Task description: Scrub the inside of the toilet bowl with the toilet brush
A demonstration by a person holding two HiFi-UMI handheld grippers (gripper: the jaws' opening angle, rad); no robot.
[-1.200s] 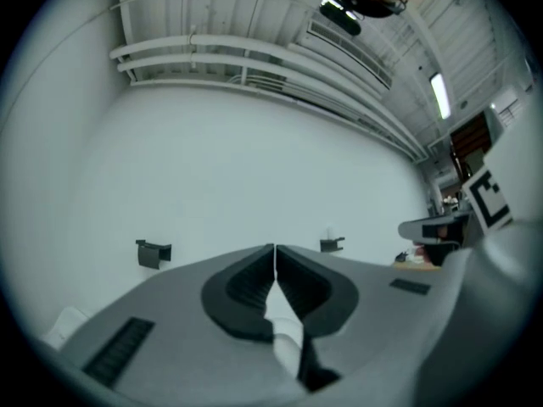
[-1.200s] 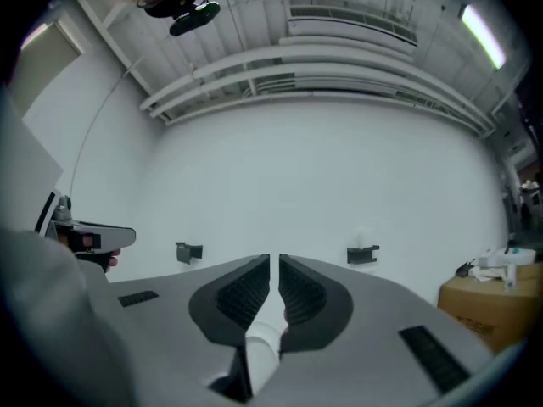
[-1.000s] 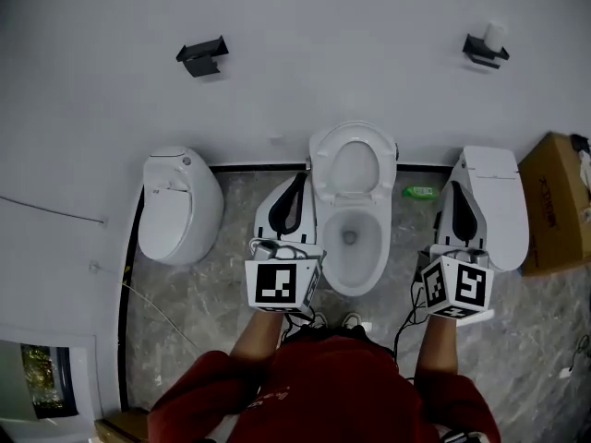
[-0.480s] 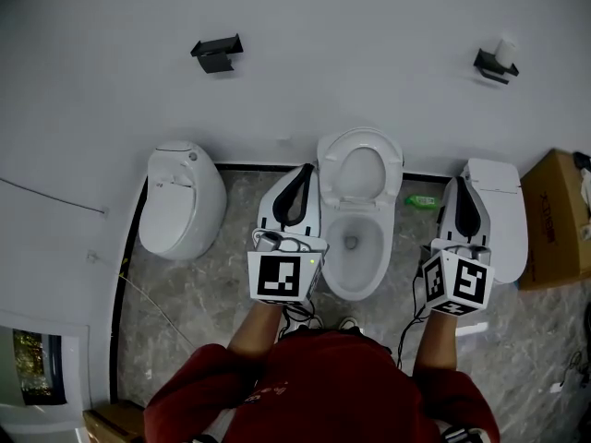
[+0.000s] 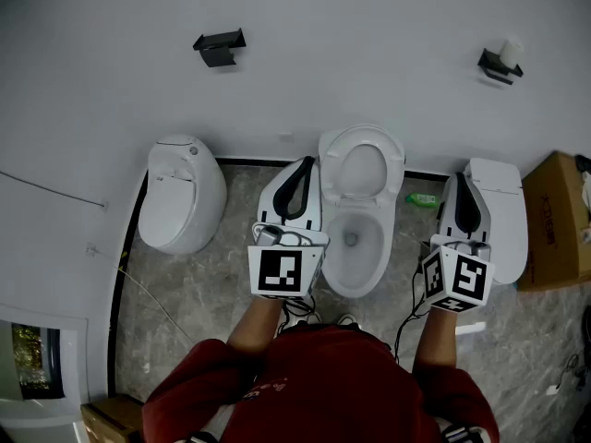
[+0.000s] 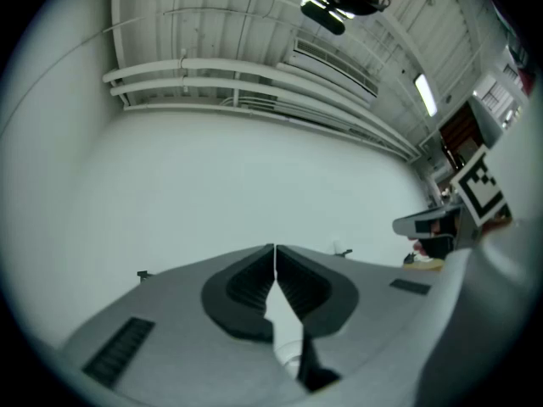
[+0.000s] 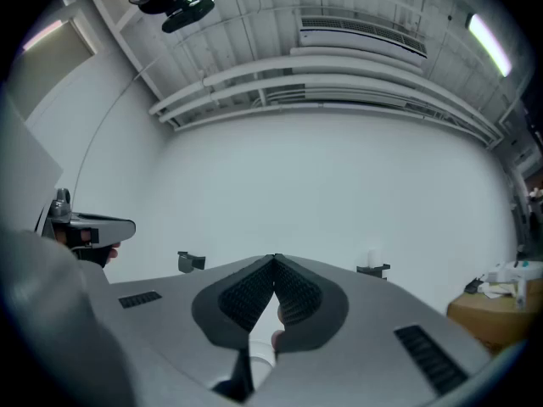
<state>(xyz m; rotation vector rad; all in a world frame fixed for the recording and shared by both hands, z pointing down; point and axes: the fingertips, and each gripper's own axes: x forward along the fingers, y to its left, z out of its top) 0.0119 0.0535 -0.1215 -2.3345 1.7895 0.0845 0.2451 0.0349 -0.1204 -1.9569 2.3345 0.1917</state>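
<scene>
Grey marbled floor (image 5: 212,284) against a plain white wall (image 5: 351,26), viewed steeply from above. High on the wall at left, a black bracket (image 5: 219,46), bare of any roll. Below it, a white toilet (image 5: 182,192) with lid down, inside hidden. Next, left gripper (image 6: 274,248), held near level beside the centre toilet, jaws closed tip to tip on nothing, only wall beyond them; likely carried at rest, pointed at the wall and not at any work. At centre, the toilet bowl (image 5: 379,257), its seat and lid (image 5: 361,169) tipped up against the wall, so laid open for scrubbing; inside, white porcelain and a small pool (image 5: 351,240) round the drain, no foam to be made out. On the floor just right of it, near the wall, a small green item (image 5: 422,199), too small to name. Then right gripper (image 7: 274,257), likewise near level, jaws pressed together and empty, in front of a third toilet (image 5: 503,220) with lid down. Above that, a second bracket (image 5: 494,65) bearing a white roll (image 5: 510,52). At far right, a brown cardboard box (image 5: 554,220), contents not clear. No toilet brush in any view, so neither in a gripper nor in the bowl. Fits equally a point ahead of fetching the brush and one with the brush put away after scrubbing; nothing here to decide between them.
</scene>
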